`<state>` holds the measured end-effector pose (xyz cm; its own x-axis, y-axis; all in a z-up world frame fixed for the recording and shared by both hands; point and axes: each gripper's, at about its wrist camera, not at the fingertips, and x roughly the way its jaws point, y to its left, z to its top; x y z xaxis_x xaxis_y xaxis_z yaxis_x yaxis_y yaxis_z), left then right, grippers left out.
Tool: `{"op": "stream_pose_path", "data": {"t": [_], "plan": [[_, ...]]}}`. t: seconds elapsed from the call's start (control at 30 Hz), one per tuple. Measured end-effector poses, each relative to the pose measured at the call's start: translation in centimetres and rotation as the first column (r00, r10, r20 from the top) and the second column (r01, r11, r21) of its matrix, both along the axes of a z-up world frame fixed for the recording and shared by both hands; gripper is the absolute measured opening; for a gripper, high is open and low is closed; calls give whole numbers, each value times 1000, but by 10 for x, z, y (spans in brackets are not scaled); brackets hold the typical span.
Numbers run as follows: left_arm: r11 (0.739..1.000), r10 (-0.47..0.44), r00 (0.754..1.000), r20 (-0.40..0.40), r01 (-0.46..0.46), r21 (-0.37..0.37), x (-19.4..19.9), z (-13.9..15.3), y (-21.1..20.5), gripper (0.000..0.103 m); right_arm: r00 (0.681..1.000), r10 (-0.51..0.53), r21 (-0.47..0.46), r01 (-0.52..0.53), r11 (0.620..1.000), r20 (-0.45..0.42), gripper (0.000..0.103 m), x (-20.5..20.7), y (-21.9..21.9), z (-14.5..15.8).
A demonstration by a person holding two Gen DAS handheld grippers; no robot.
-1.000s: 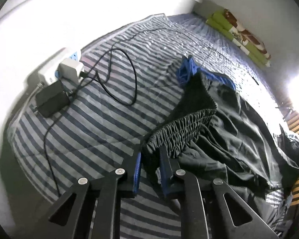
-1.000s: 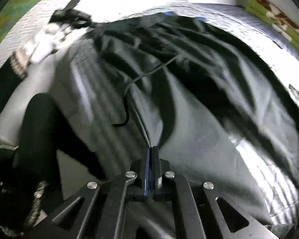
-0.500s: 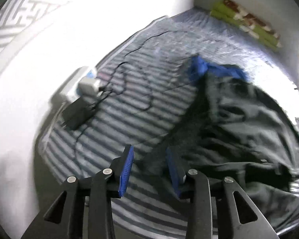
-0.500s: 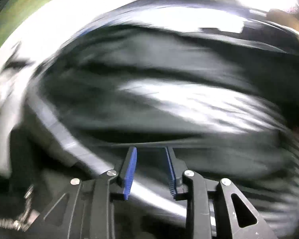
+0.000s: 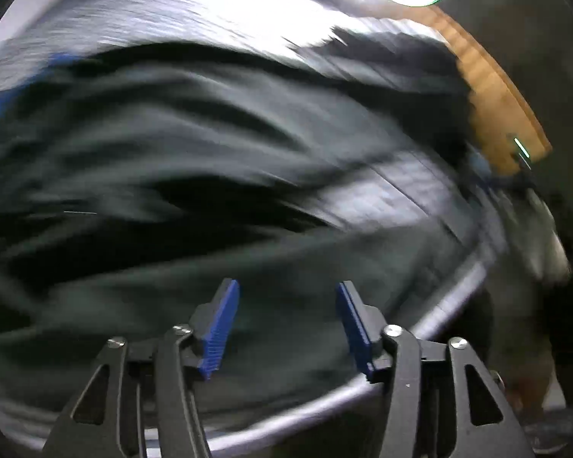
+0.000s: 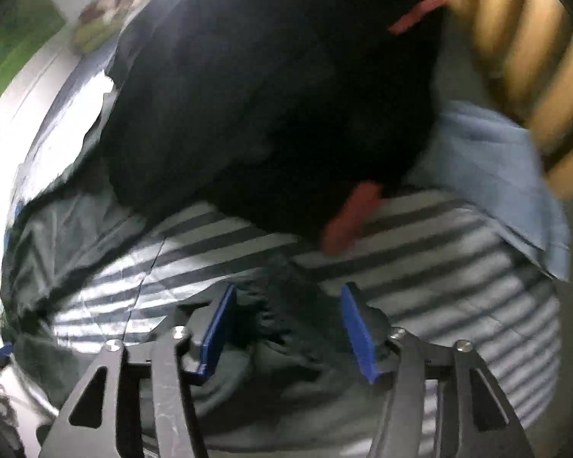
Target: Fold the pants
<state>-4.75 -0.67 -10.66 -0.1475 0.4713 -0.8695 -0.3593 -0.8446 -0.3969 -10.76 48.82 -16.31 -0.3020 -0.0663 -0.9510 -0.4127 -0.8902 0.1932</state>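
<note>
Both tools have let go of the pants since the earlier frames, where each pinched dark cloth; their jaws have just been opening. Now the pants [image 5: 210,145], thin, dark grey and rumpled into long soft folds, lie spread on the bed's striped sheet [image 6: 458,274]. Blur smears most of the left wrist view. Over the cloth the left tool [image 5: 286,324] stands with its ribbed blue pads [image 5: 221,328] well apart, nothing pressed between them. With jaws equally wide, the right tool [image 6: 286,328] has a crumpled edge of the pants under the gap, unpinched. Beyond it lies a black garment with red trim [image 6: 271,95], a pale blue cloth [image 6: 496,175] and wooden slats [image 6: 523,57].
</note>
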Motion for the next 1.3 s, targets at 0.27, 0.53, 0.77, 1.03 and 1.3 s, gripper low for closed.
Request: {"op": "stream_pose_path", "data": {"t": [0.27,0.53,0.77,1.03,1.3], "plan": [[977,-212,966,148,211,25,33,-60,103,62,991,124,128,-130,983,59,30,-17,-34,-18],[964,-267,954,136,263,47,46,-52,119,21,944,212,173,-172,970,-252,15,1,-63,77],[942,-335,928,165,324,90,67,-43,134,24,871,246,196,-176,965,-426,21,85,-49,130],[965,-259,961,100,261,-15,44,-8,74,34,992,39,110,-26,994,-124,43,137,17,46],[975,-66,998,12,67,-210,-53,-25,18,63,998,-12,-49,9,999,-66,61,94,45,7]]}}
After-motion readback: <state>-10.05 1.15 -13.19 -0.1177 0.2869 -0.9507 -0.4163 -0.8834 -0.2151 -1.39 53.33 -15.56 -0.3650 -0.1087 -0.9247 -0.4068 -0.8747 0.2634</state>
